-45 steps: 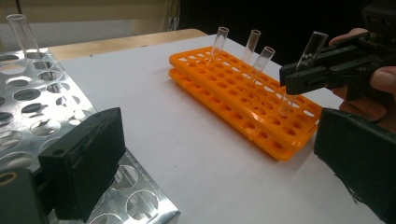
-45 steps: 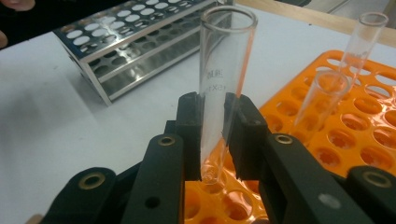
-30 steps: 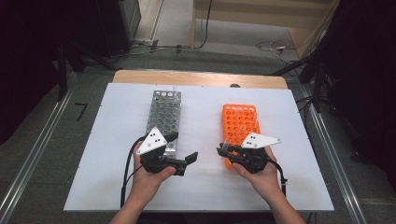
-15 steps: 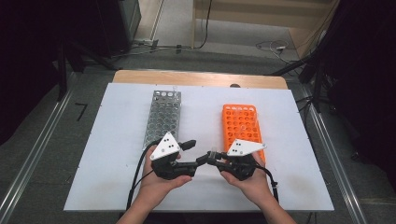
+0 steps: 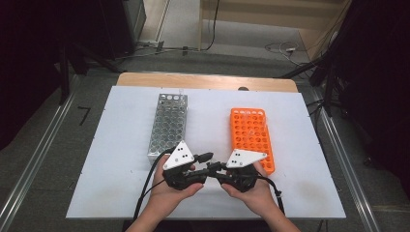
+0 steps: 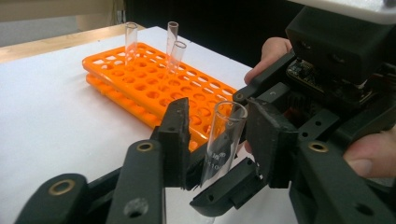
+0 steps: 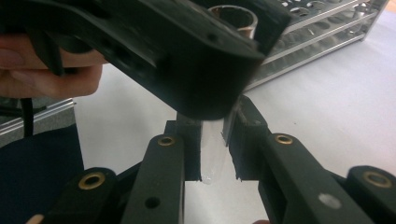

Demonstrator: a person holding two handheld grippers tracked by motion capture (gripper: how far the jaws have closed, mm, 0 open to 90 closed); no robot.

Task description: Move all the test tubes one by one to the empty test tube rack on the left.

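A clear glass test tube stands upright between my two grippers at the table's front middle. My right gripper is shut on the tube's lower part. My left gripper reaches in from the other side, and its jaws have just been closing around the tube's upper part. A small gap still shows beside one pad. In the high view the left gripper and the right gripper meet tip to tip. The orange rack lies behind the right hand and the metal rack behind the left.
Three glass tubes stand in the far end of the orange rack. The metal rack sits close behind the left gripper. Both racks rest on a white board over a wooden table.
Both hands have come together at the front middle of the board. The left gripper's wide-open jaws have narrowed around the tube held in the right gripper.
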